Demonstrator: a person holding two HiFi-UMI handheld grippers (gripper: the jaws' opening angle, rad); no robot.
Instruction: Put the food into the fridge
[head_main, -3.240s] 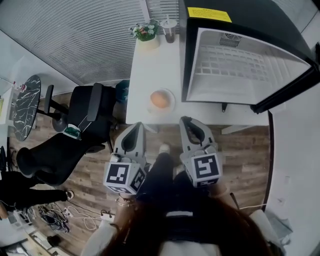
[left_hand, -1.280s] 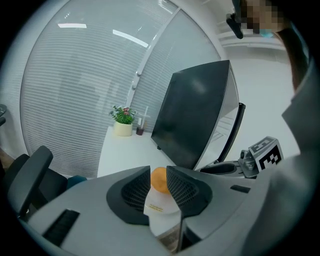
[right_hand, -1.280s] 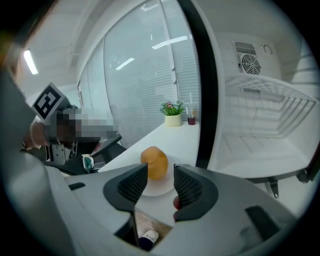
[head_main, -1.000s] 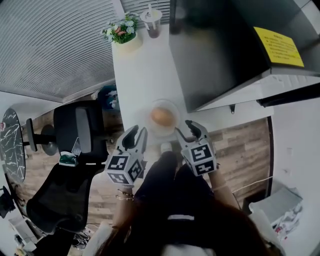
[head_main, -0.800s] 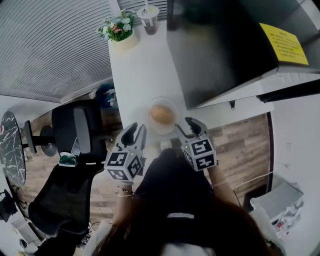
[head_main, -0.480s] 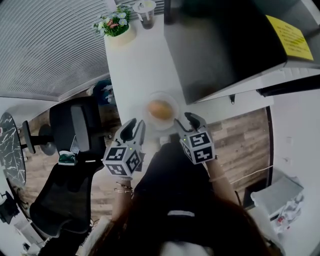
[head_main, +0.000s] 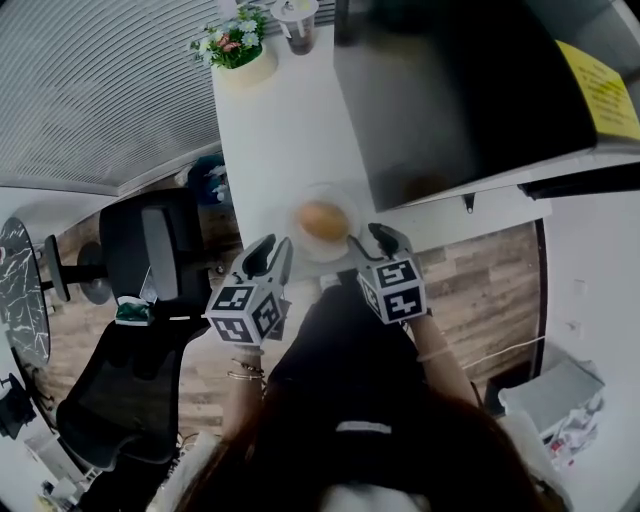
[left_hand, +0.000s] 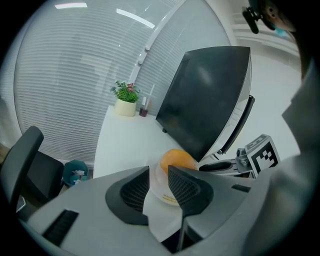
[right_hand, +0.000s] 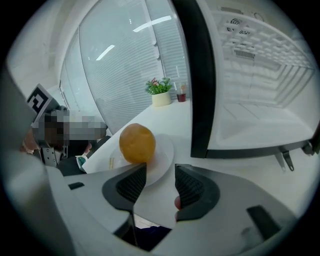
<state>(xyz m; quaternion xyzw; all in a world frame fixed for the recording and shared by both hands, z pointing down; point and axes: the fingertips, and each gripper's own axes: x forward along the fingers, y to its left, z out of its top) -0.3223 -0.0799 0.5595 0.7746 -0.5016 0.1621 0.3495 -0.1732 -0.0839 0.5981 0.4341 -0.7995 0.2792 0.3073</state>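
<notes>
**Between two open grippers, a bun on a plate sits at the near table edge, beside the fridge**

At the near edge of a long white table (head_main: 280, 130) sits a round orange-brown bun (head_main: 323, 220) on a white round plate (head_main: 299, 240). A person holds two grey two-jaw grippers, one on each side of the plate's near rim.

The left gripper (head_main: 268, 250) is at the plate's near-left. Its jaws are spread wide and hold nothing. In the left gripper view (left_hand: 158, 172) the plate's rim shows through the gap, and the bun (left_hand: 176, 160) lies ahead and slightly right.

The right gripper (head_main: 372, 240) is at the plate's near-right. It is also open and empty, with bare table between its pads. In the right gripper view (right_hand: 160, 172) the bun (right_hand: 137, 143) lies ahead and to the left, and the plate (right_hand: 167, 152) reaches to just beyond the left jaw.

Neither gripper touches the plate. The right one looks marginally nearer, with its tip just beside the rim. The bun is round and has no long axis, so the flat plate rim is probably the part to grasp.

A black tabletop fridge (head_main: 450, 90) stands on the table just right of the plate and beyond it. Its white inside (right_hand: 260, 85) faces the right gripper, so the plate would have to travel right and away.
</notes>
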